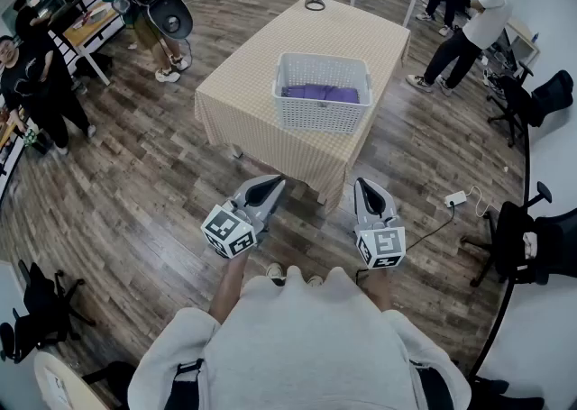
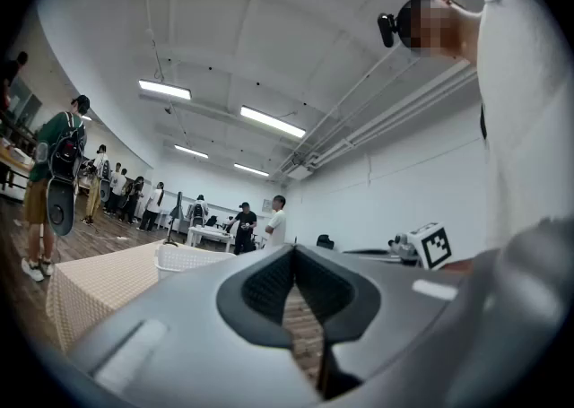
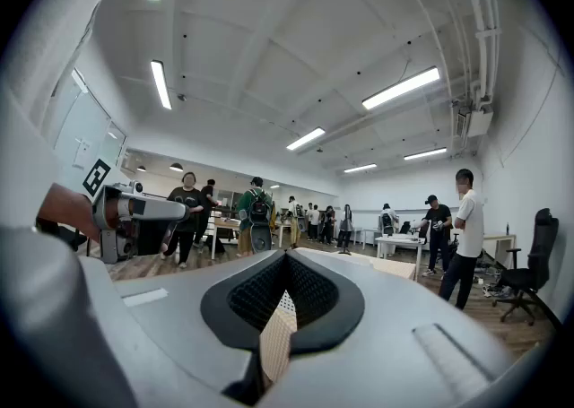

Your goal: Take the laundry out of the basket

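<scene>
Purple laundry (image 1: 321, 92) lies inside the white basket (image 1: 320, 116) on the bench (image 1: 261, 102); short of that basket, left gripper (image 1: 272, 185) and right gripper (image 1: 364, 186) point level, jaws pressed together, empty — likely because the approach is not yet begun.

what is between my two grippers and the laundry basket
In the head view, only wood floor and the near strip of the checked table separate the left gripper and right gripper from the basket.
</scene>
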Available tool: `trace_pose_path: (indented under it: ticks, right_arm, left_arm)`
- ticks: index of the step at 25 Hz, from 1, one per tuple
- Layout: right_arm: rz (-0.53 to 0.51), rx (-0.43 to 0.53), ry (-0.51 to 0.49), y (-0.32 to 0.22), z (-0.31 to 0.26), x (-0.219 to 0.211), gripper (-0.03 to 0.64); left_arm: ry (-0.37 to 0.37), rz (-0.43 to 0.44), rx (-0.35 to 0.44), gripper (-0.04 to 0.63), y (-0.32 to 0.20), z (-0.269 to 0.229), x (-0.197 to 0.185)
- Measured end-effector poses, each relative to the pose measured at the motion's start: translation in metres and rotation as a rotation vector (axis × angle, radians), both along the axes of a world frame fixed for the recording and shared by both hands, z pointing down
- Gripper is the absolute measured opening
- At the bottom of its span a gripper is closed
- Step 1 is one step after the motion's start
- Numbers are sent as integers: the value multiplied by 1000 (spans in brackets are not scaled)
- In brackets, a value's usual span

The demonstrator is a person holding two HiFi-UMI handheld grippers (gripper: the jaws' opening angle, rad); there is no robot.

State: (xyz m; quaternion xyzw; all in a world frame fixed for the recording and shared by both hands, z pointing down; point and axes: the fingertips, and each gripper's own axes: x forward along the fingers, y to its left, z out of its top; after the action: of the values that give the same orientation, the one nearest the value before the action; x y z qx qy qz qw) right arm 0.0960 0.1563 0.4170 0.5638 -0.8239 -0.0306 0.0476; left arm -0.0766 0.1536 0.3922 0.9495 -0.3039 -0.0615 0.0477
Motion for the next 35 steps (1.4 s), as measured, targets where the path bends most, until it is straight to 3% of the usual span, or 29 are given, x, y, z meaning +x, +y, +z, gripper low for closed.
trace_pose_path:
  ticks: [16,22,35]
  right_arm:
    - [-15,-19,-6,-2,8,1,-2]
    - [-46,16,-108,4,-2,3,0]
    - [-90,6,-75,-2,7,26,0]
  left_arm:
    - [-5,-16,-21,9,2,7,-1]
    - [-7,-16,-22,9,5,7,0]
    - [-17,-78,-23,11,2,13,24]
